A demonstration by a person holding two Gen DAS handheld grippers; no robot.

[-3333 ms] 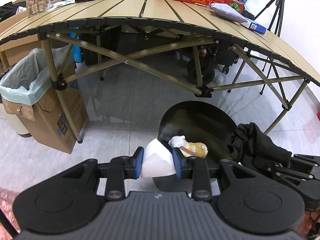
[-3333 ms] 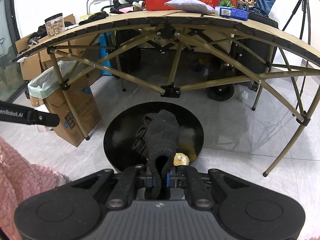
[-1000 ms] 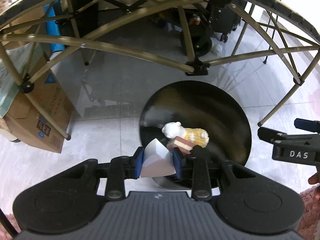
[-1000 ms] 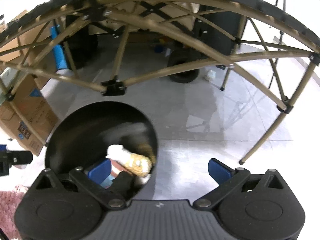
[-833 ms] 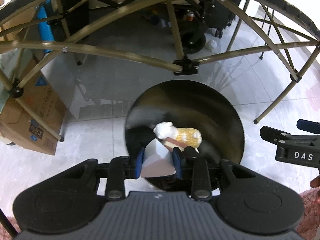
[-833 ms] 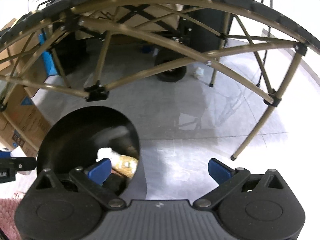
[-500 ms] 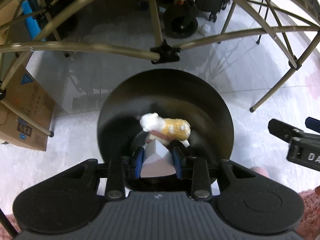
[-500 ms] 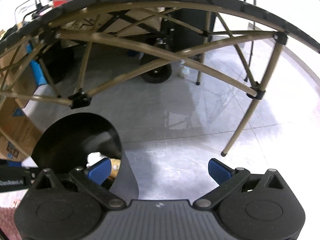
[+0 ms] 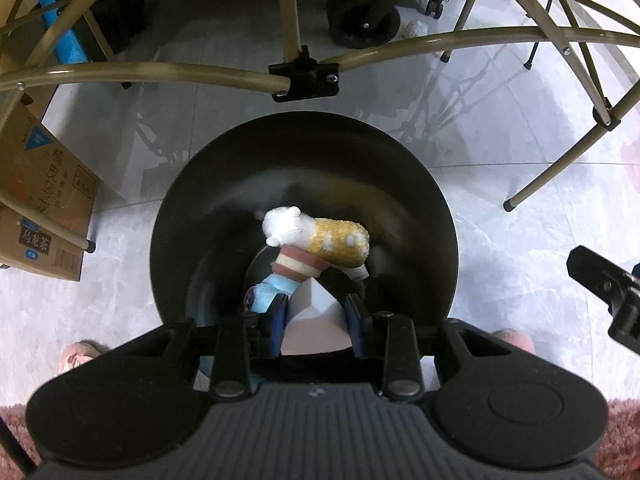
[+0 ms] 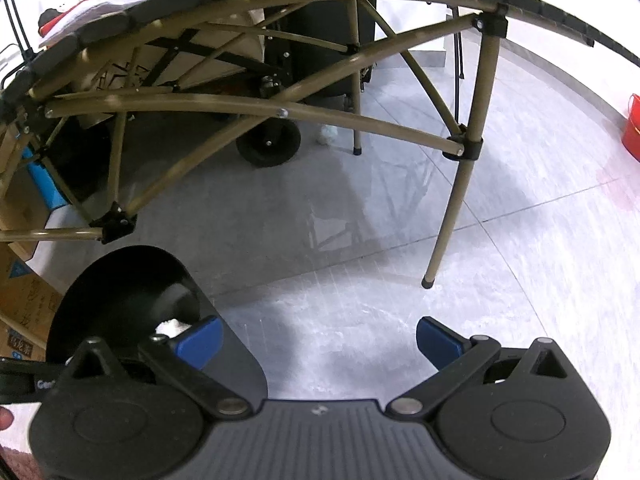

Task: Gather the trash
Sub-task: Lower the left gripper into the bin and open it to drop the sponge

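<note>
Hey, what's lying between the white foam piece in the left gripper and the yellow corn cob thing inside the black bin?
In the left wrist view, a red-and-cream striped piece lies between the white foam piece and the corn cob in the black bin.

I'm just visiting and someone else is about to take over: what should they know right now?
Left tongs: shut on a white foam piece, held over the open black bin.
Right tongs: open, empty, beside the bin above bare floor.
In the bin: a yellow-and-white toy, a striped piece and something blue under it.
Done: those items are binned.
Left: probably release the foam into the bin. A small white scrap lies on the floor under the table; it may need collecting too.
</note>
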